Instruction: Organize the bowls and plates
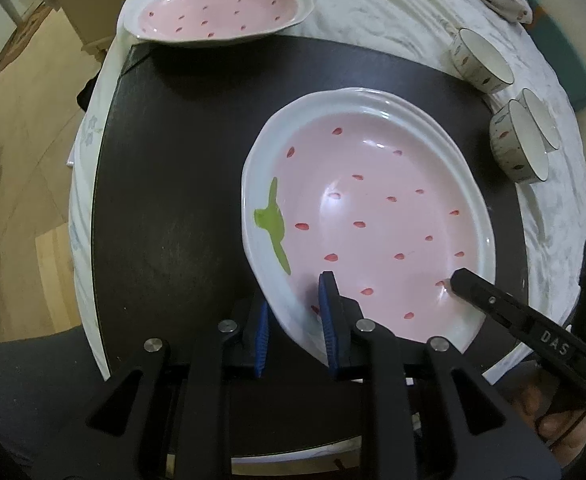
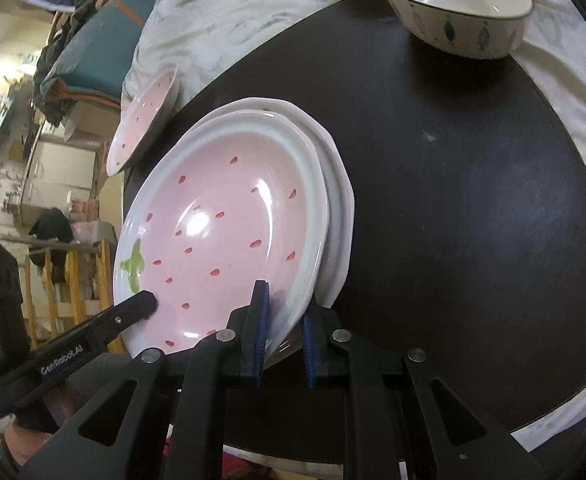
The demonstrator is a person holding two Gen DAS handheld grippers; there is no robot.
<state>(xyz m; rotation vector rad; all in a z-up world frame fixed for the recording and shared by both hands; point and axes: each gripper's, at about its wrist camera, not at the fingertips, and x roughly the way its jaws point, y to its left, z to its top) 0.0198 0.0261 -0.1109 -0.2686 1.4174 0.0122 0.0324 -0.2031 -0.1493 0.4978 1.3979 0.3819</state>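
Note:
A pink strawberry-pattern plate (image 1: 373, 208) (image 2: 221, 216) lies on top of a second white-rimmed plate (image 1: 439, 122) (image 2: 339, 208) on the black round tabletop (image 1: 165, 200). My left gripper (image 1: 295, 328) is shut on the top plate's near rim, one blue pad inside the plate and one under it. My right gripper (image 2: 284, 332) is shut on the same plate's rim at another spot. One right finger (image 1: 477, 286) rests inside the plate in the left wrist view. A left finger (image 2: 141, 304) shows by the green leaf mark in the right wrist view.
A third pink plate (image 1: 213, 8) (image 2: 145, 120) sits at the tabletop's far edge, partly on the white cloth (image 1: 373, 12). Three speckled bowls (image 1: 481, 60) (image 1: 521, 140) stand on the cloth at the right; one bowl (image 2: 461, 4) is close ahead in the right wrist view. Household clutter lies beyond the table.

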